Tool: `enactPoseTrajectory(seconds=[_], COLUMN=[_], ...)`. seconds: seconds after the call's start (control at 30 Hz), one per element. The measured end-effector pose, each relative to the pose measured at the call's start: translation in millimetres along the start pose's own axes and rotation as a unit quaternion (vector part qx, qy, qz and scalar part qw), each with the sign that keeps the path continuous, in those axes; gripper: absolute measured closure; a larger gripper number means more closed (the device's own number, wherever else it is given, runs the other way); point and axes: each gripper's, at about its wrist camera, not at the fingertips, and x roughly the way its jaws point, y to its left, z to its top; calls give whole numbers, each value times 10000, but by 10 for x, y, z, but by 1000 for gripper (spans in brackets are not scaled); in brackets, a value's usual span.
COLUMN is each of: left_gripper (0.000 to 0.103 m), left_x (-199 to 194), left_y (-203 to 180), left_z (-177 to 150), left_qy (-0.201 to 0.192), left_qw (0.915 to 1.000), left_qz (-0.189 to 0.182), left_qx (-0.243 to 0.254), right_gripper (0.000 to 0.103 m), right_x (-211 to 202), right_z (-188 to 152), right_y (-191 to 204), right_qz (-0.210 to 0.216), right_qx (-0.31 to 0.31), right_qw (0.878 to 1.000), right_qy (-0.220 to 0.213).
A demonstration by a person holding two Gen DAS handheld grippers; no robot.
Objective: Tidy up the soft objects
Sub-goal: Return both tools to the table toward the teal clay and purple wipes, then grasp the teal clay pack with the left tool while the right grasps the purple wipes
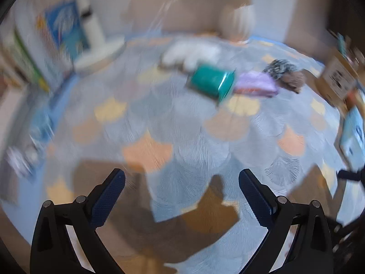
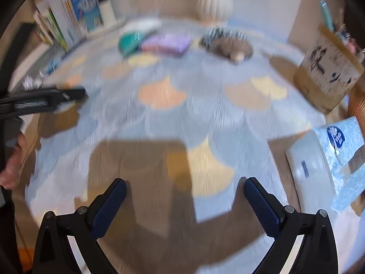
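Left wrist view, blurred by motion, looks over a counter under a blue patterned cloth [image 1: 182,118] with orange and yellow scallops. From left to right along the far side lie one white plush item [image 1: 191,53], one teal container [image 1: 212,81] tipped on its side, one folded purple cloth [image 1: 256,83], and one brown plush hedgehog [image 1: 287,73] with striped spines. The left tool [image 1: 182,190] hangs above bare cloth near the front, its two fingers spread wide with nothing between them. Right wrist view shows one row of upright books [image 2: 68,20] at far left, then the same four things at the far edge, one white ribbed vase [image 2: 215,1] behind them, one cardboard box [image 2: 328,68] and one tissue pack [image 2: 330,157] at right. The right tool [image 2: 185,193] also stands agape and empty, well apart from the soft things.
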Motion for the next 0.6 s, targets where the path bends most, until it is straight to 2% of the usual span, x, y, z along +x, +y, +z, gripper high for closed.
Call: enactPoseTrajectory(seconds=[0.03,0.07,0.13,0.23,0.27,0.33,0.43,0.53,0.6], left_gripper=[3,3,3,3,3,3,8,8,8], left_x=[-94,-142,-207,-90,-9,161,488,737,832], left_y=[-55,-93,-185,-268,-305,-336,-305,-193,-122], left_z=[74,135,309,569,641,737,868,914,913], left_qy=[-149,-231,-436,-617,-633,-593,-393,-359,-494], left_qw=[9994,9987,9971,9956,9956,9963,9975,9959,9907], left_qz=[147,193,66,-140,-131,-227,-496,-822,-1213], left_qx=[263,409,623,685,671,580,317,-55,-375], right_gripper=[4,7,7,9,20,30,31,30,30], right_x=[-12,-52,-219,-341,-324,-206,92,327,458], right_z=[68,129,339,662,788,1037,1322,1485,1576], right_y=[2,12,52,85,74,-12,-103,-124,-135], right_qz=[81,140,120,-138,-199,-13,489,209,66], right_qx=[-33,-65,-228,-456,-453,-243,-111,-288,-335], right_qw=[9995,9993,9997,9971,9963,9971,9975,9980,9983], right_qy=[291,328,-36,-595,-702,-727,-499,-518,-481])
